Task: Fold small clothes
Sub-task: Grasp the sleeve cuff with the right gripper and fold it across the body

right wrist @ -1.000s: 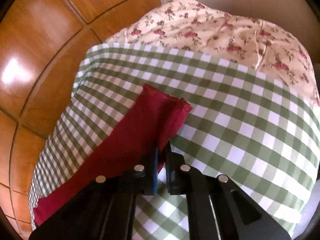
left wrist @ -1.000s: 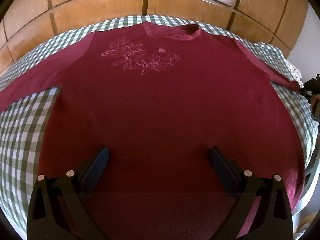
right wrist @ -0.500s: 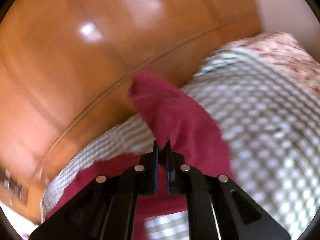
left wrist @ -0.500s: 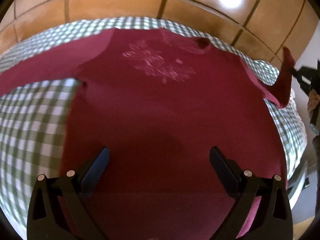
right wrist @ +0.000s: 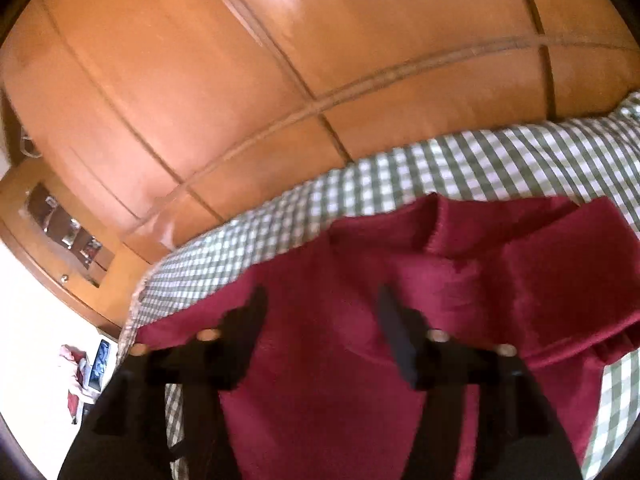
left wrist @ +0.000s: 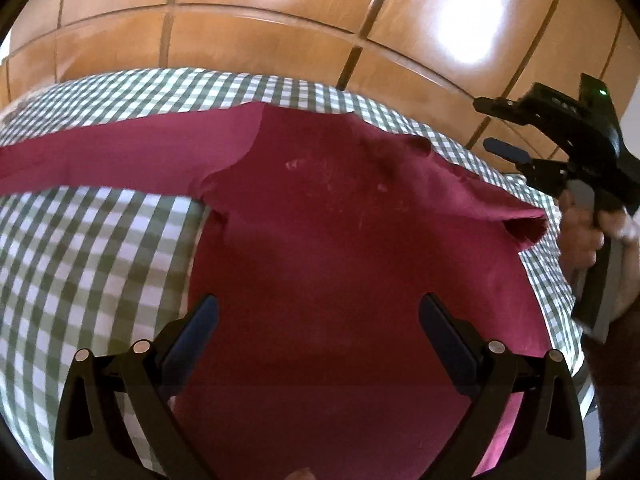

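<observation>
A maroon sweater (left wrist: 340, 260) lies face up on the green-and-white checked cloth (left wrist: 88, 264). Its left sleeve (left wrist: 120, 160) stretches out flat. Its right sleeve (left wrist: 496, 204) is folded in over the chest, and in the right wrist view this sleeve (right wrist: 552, 264) lies loose ahead of the fingers. My left gripper (left wrist: 318, 312) hovers open over the sweater's lower body, holding nothing. My right gripper (right wrist: 322, 316) is opening, with nothing between its jaws. In the left wrist view the right gripper (left wrist: 484, 124) is raised at the far right, gripped by a hand (left wrist: 580, 232).
A wooden panelled headboard (left wrist: 280, 40) rises right behind the bed. The bed's left end and a wooden bedside unit (right wrist: 60, 220) show in the right wrist view, with small items on the pale floor (right wrist: 88, 368) below.
My right gripper swung the right sleeve cuff up from the bed's right side and over onto the sweater, then let it go as its jaws parted. The left gripper drifted a little and stayed open.
</observation>
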Available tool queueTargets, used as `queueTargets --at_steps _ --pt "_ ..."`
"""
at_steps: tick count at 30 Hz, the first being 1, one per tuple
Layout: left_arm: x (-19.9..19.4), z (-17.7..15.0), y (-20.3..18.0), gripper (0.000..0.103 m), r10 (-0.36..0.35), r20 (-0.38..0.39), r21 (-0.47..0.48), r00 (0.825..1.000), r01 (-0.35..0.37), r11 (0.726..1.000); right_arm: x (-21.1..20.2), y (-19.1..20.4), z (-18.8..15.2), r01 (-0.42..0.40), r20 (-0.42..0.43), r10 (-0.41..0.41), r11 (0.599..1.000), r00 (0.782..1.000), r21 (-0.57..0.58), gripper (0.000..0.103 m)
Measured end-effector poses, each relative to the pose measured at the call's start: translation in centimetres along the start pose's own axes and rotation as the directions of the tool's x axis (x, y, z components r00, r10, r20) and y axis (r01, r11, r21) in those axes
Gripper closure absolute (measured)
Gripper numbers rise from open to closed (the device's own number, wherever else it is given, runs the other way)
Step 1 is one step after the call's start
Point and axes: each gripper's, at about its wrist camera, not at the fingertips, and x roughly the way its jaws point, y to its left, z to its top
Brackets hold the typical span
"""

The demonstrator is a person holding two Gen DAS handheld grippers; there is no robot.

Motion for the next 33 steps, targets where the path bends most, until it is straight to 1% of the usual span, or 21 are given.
queueTargets --at_steps 1,3,4,6,8,10,11,13,15,16,17,21,22,23,24,25,27,29,30,32,33 --pt "0.1 0.4 0.0 0.004 -0.004 -0.014 0.002 1.000 0.004 1.000 -0.6 -0.2 -0.7 -0.002 0.002 0.002 1.000 1.000 0.003 0.032" --pt "0.5 1.3 0.3 0.004 -0.008 -0.042 -0.029 0.999 0.007 1.000 -2.4 -1.0 -2.5 0.002 0.016 -0.002 1.000 1.000 0.009 0.021" --pt "0.8 1.7 0.5 0.004 -0.037 -0.046 -0.050 0.998 0.034 0.998 -3.1 -1.7 -3.5 0.020 0.017 -0.020 1.000 1.000 0.009 0.016" --pt "1.3 2.6 0.7 0.004 -0.064 -0.047 -0.095 0.997 0.060 0.994 -4.1 -3.2 -5.2 0.054 0.001 -0.054 0.999 0.999 0.011 0.011" --pt "2.0 3.5 0.5 0.008 -0.090 -0.049 -0.118 0.995 0.084 0.989 -5.0 -5.2 -6.9 0.095 -0.020 -0.094 0.995 0.995 0.025 0.009" --pt "3.4 4.6 -0.2 0.018 -0.117 -0.080 -0.119 0.990 0.107 0.987 -5.8 -7.3 -8.6 0.132 -0.033 -0.130 0.990 0.991 0.053 0.007" --pt "4.2 5.2 -0.7 0.019 -0.127 -0.100 -0.114 0.987 0.116 0.987 -6.2 -8.5 -9.6 0.143 -0.039 -0.140 0.986 0.989 0.084 0.006" --pt "6.1 6.5 -2.2 0.028 -0.161 -0.130 -0.085 0.978 0.150 0.985 -6.8 -10.2 -11.2 0.139 -0.047 -0.134 0.980 0.990 0.142 0.006" --pt "7.4 7.2 -3.4 0.028 -0.156 -0.143 -0.061 0.977 0.148 0.987 -7.3 -11.2 -11.7 0.116 -0.034 -0.112 0.977 0.993 0.179 0.006" --pt "8.4 7.7 -4.3 0.028 -0.166 -0.152 -0.055 0.974 0.159 0.986 -7.6 -11.4 -11.7 0.105 -0.022 -0.103 0.977 0.994 0.188 0.006" --pt "9.2 8.1 -4.8 0.028 -0.173 -0.162 -0.050 0.971 0.167 0.985 -8.0 -11.7 -11.6 0.097 -0.010 -0.097 0.976 0.995 0.195 0.006" --pt "13.2 9.5 -7.0 0.028 -0.157 -0.210 -0.035 0.965 0.153 0.988 -9.2 -12.3 -10.1 0.087 0.051 -0.100 0.973 0.994 0.212 0.003" --pt "14.4 9.9 -7.6 0.036 -0.144 -0.220 -0.030 0.965 0.140 0.990 -9.4 -12.8 -9.7 0.081 0.064 -0.098 0.972 0.993 0.222 0.003" --pt "15.2 10.0 -7.9 0.047 -0.148 -0.223 -0.028 0.964 0.145 0.989 -9.4 -13.5 -9.2 0.074 0.077 -0.095 0.968 0.993 0.242 0.003" --pt "15.9 10.1 -8.2 0.070 -0.146 -0.234 -0.019 0.961 0.145 0.989 -9.4 -14.1 -9.0 0.068 0.084 -0.092 0.964 0.992 0.256 0.003" --pt "16.7 10.4 -8.4 0.084 -0.119 -0.246 -0.010 0.962 0.121 0.993 -9.3 -14.6 -8.5 0.055 0.094 -0.083 0.961 0.992 0.271 0.003" --pt "16.4 11.2 -8.4 0.097 -0.158 -0.220 -0.037 0.963 0.154 0.987 -9.1 -15.1 -7.6 0.023 0.114 -0.058 0.958 0.992 0.285 0.003" --pt "14.5 12.4 -8.6 0.097 -0.171 -0.154 -0.021 0.973 0.170 0.985 -8.3 -15.7 -6.4 -0.005 0.130 -0.035 0.956 0.991 0.294 0.003" --pt "13.4 12.9 -8.7 0.097 -0.186 -0.124 -0.010 0.975 0.186 0.982 -8.1 -16.0 -6.1 -0.014 0.135 -0.027 0.955 0.991 0.296 0.003" --pt "10.5 13.9 -8.3 0.097 -0.193 -0.052 0.015 0.980 0.194 0.981 -7.2 -16.5 -4.7 -0.016 0.147 -0.032 0.951 0.989 0.309 0.003" --pt "9.4 14.2 -7.9 0.097 -0.201 -0.028 0.022 0.979 0.202 0.979 -6.9 -16.6 -4.1 -0.019 0.154 -0.032 0.949 0.988 0.315 0.003"
